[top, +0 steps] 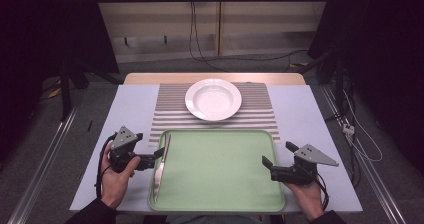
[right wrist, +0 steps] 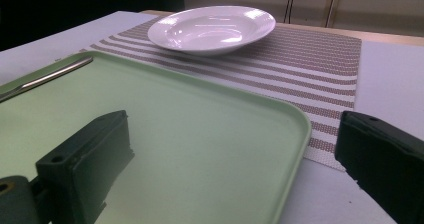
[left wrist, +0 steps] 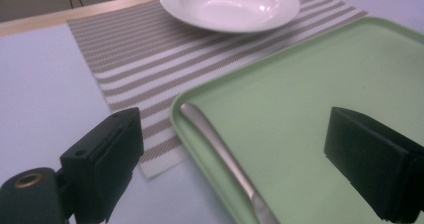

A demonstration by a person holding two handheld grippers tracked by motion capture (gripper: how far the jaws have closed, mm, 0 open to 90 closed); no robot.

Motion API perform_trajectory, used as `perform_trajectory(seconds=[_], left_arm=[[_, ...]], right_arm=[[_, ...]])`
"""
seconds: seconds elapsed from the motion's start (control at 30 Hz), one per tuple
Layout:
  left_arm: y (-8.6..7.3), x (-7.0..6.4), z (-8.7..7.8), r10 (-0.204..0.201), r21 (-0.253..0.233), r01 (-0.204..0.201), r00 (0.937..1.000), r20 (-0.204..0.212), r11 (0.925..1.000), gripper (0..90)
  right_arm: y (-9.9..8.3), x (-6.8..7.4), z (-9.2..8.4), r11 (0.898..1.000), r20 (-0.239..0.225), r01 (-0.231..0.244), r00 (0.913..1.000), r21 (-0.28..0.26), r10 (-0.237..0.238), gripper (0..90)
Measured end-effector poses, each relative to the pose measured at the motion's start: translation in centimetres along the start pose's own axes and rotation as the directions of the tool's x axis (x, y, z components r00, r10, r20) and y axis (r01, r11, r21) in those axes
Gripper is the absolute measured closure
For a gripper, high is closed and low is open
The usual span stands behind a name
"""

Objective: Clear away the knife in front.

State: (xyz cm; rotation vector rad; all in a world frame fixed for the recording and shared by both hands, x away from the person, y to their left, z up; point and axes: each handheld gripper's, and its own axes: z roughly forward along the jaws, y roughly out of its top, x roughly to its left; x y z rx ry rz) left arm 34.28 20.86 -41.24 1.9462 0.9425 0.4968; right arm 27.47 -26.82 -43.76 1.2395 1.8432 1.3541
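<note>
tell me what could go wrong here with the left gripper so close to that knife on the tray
The knife lies flat along the green tray's left rim, so the open left gripper may catch the rim instead of the handle. A loose pinch could let it slip or scrape the tray. Carried toward the white plate, it could clip the plate's edge.

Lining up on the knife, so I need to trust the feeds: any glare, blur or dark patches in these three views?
High view: sharp on the table, room edges black, shallow white ceramic plate evenly lit. Left gripper view: glare streaks on the plate, slim silver metal knife soft near the lens on the pale green plastic tray. Right gripper view: the near jaws are blurred, with a black corner at upper left.
</note>
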Motion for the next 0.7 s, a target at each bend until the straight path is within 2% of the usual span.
perform_trajectory(seconds=[0.07,0.1,0.2,0.27,0.3,0.37,0.43,0.53,0.57,0.7], left_arm=[[-0.4,0.1,0.0,0.002,0.007,-0.002,1.0000,0.002,1.0000,8.3],[-0.6,0.1,0.0,-0.014,0.003,0.014,0.9999,0.002,0.9999,8.3],[-1.3,0.1,0.0,0.009,0.010,-0.009,1.0000,0.000,0.9999,8.1],[-1.5,0.2,-0.3,-0.020,-0.004,0.020,0.9998,-0.005,0.9998,8.1],[-1.5,0.2,-0.4,-0.017,-0.008,0.017,0.9998,-0.006,0.9998,8.1],[-1.5,0.2,-0.4,-0.007,-0.016,0.007,0.9995,-0.032,0.9998,7.6],[-1.6,0.2,-0.4,-0.030,-0.022,0.030,0.9996,-0.003,0.9993,7.5],[-1.7,0.0,-0.4,-0.020,-0.020,0.020,0.9997,-0.013,0.9996,7.5],[-1.8,0.0,-0.3,-0.035,-0.024,0.035,0.9994,-0.008,0.9991,7.5],[-1.9,0.1,-0.2,-0.044,-0.017,0.044,0.9990,0.002,0.9989,7.5]], right_arm=[[0.0,0.0,0.0,1.000,0.000,0.000,1.0000,0.000,0.000,1.4],[0.0,0.0,-0.1,1.000,0.002,0.002,1.0000,0.000,-0.002,1.4],[-0.1,-0.2,0.0,1.000,0.010,-0.009,0.9999,0.008,0.008,1.4],[-0.1,-0.2,-0.1,1.000,0.011,-0.010,0.9999,0.006,0.010,1.4],[-0.1,-0.2,-0.2,1.000,0.013,-0.008,0.9999,0.007,0.008,1.4],[-0.1,-0.2,-0.2,1.000,0.013,-0.007,0.9999,0.007,0.007,1.5],[-0.1,-0.3,-0.3,1.000,0.017,-0.006,0.9998,0.006,0.006,1.5],[-0.1,-0.2,-0.3,1.000,0.016,-0.003,0.9999,0.007,0.003,1.5],[-0.1,-0.2,-0.3,1.000,0.019,-0.003,0.9998,0.006,0.003,1.4],[-0.1,-0.2,-0.2,1.000,0.018,-0.008,0.9998,0.006,0.008,1.4]])
